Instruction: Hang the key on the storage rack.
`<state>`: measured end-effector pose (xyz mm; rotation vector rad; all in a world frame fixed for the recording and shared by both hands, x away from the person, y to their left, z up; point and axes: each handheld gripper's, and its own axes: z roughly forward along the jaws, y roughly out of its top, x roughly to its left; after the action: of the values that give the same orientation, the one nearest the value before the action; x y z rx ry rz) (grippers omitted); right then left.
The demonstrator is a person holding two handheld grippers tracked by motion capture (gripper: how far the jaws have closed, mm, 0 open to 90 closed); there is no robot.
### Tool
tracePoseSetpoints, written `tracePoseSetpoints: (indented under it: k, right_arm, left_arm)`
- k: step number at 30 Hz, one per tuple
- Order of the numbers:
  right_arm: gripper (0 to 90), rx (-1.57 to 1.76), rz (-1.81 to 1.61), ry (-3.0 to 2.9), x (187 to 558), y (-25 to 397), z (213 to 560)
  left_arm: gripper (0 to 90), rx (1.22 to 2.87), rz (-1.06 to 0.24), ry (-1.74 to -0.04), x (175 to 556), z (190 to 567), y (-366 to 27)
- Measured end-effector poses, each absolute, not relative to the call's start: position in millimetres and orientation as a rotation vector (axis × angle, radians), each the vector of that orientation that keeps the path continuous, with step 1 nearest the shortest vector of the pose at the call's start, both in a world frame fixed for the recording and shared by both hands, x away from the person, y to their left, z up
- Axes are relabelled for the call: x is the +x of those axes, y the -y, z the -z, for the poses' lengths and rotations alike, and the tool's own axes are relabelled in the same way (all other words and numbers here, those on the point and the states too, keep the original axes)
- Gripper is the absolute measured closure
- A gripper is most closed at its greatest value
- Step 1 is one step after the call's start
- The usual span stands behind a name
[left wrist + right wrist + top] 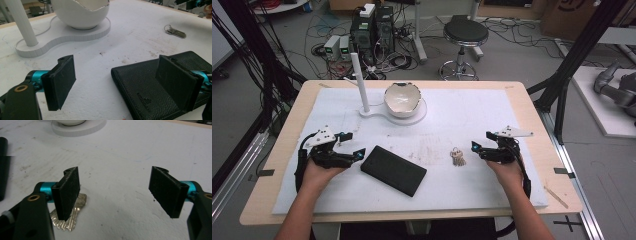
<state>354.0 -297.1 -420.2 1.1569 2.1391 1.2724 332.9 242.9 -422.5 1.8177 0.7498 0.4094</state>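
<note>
The left gripper (349,145) is hovering with jaws spread wide, one jaw just over the near end of the black wallet (393,170) lying on the white counter (492,115). The right gripper (482,144) is also gaping wide, the bunch of keys (457,157) lying just beside its left jaw.

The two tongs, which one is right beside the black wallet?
The left tongs: they sit open at the end of the black wallet, one jaw over its leather in the left gripper view. The right tongs are open by the keys instead.
</note>
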Motion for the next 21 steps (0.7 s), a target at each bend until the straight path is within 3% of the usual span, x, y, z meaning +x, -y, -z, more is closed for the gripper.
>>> tracePoseSetpoints:
  k: [21]
  right_arm:
    - [51.6, 1.163, -1.231, -2.330, 367.2, 257.0, 434.7]
  left_arm:
    - [16.2, 1.836, -0.394, -0.750, 334.0, 424.8, -237.9]
